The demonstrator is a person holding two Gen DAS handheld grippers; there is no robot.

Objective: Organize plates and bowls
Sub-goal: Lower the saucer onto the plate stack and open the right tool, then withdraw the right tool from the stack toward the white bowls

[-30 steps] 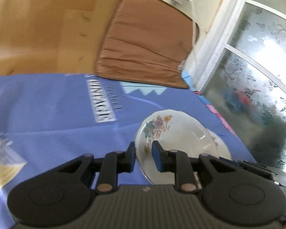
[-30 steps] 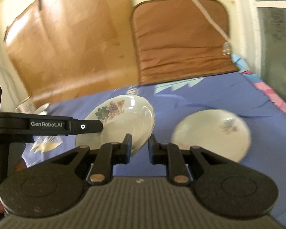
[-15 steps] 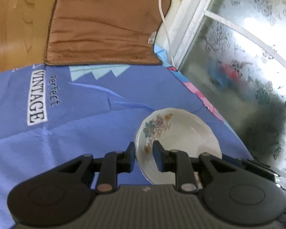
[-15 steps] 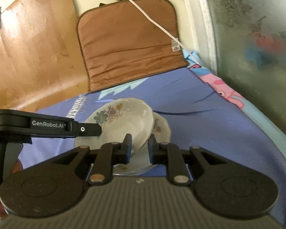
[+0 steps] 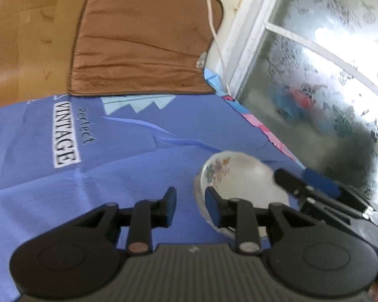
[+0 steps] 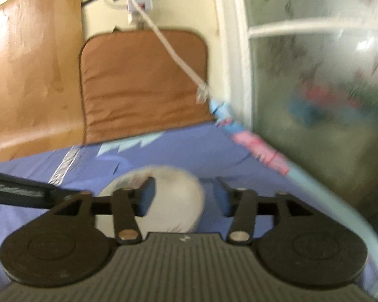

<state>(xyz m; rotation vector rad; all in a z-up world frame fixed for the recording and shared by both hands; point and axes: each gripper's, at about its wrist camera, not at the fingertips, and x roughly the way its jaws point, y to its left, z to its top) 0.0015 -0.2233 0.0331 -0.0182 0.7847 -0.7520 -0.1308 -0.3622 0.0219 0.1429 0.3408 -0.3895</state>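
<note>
A white floral plate [image 5: 239,176] lies on the blue cloth [image 5: 113,156], stacked on another plate whose rim shows beneath it. My left gripper [image 5: 189,207] is open, its right finger beside the plate's near rim, holding nothing. The right gripper's fingers [image 5: 297,183] show over the plate's right side. In the blurred right wrist view, my right gripper [image 6: 184,198] is open above the white plate [image 6: 176,198], which lies between its spread fingers. The left gripper's arm [image 6: 25,191] shows at left.
A brown cushion [image 5: 141,40] leans on the wall at the back, with a white cable [image 6: 174,52] hanging across it. A frosted window [image 5: 320,70] runs along the right. A wooden board [image 5: 25,37] stands at back left.
Both grippers have opened and let go of the floral plate. The plate now rests on the other plate on the cloth. The right gripper has drawn back a little.
</note>
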